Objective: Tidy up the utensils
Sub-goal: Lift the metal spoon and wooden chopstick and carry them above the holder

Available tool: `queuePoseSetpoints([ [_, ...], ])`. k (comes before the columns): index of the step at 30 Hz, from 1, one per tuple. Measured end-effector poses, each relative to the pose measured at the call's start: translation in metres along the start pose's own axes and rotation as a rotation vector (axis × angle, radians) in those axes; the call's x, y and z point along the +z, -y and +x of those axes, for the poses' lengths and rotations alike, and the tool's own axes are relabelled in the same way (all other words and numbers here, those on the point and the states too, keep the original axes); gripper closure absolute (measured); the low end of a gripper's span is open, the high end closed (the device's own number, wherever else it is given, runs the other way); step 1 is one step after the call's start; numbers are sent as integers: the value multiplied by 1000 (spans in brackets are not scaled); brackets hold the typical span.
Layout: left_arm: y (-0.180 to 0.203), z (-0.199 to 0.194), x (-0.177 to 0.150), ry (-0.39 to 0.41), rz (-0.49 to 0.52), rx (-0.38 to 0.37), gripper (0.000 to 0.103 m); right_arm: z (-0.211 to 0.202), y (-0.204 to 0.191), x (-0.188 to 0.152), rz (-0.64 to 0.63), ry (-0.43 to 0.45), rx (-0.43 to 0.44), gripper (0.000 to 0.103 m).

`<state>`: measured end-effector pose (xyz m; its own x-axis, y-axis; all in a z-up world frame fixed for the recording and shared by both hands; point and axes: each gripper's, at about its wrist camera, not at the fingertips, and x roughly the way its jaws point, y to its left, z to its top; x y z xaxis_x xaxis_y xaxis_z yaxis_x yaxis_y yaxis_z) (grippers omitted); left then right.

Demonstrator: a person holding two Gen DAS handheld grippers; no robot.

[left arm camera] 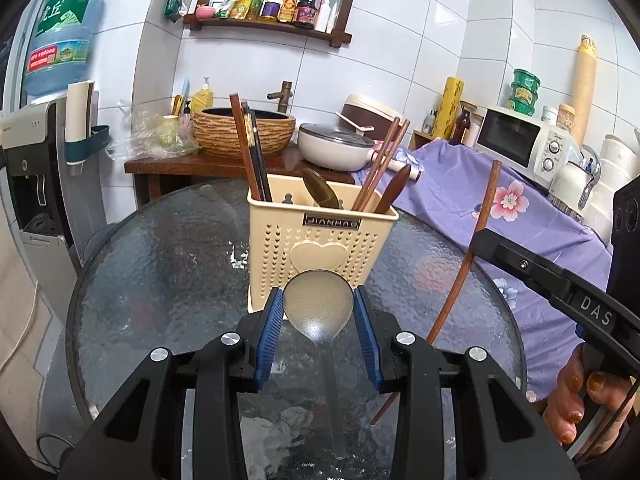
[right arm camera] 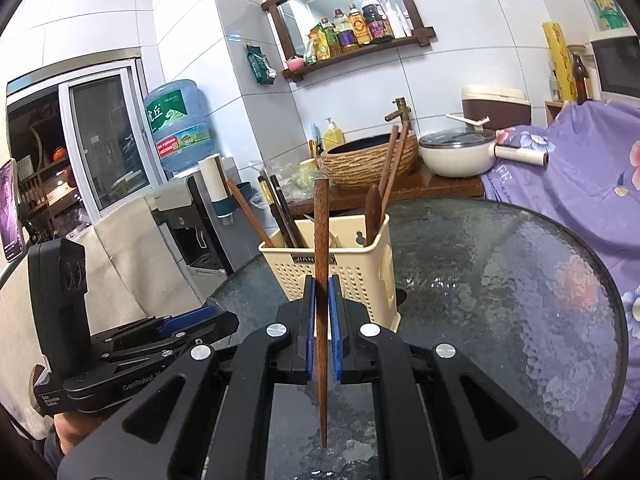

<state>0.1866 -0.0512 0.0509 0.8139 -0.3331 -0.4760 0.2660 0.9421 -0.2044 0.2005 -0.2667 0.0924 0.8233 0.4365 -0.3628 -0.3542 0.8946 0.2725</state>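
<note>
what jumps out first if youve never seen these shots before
Front and centre, the left hand-held gripper clamps a translucent spoon by its bowl, while the right hand-held gripper pinches a single wooden chopstick nearly upright. Just beyond both, a beige perforated utensil holder, already bristling with chopsticks, stands on the round glass table.

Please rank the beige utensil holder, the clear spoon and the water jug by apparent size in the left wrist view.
1. Beige utensil holder
2. Water jug
3. Clear spoon, though nearness to the camera inflates it.
</note>
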Motion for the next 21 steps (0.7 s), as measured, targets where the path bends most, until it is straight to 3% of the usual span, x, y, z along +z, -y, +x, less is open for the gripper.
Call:
queuePoseSetpoints([
  [10, -1, -5, 34, 62, -5, -1, 68, 3, -16, 33, -49, 15, 27, 96],
  [21, -5, -16, 114, 220, -23, 56, 68, 2, -35, 101, -113, 113, 12, 96],
])
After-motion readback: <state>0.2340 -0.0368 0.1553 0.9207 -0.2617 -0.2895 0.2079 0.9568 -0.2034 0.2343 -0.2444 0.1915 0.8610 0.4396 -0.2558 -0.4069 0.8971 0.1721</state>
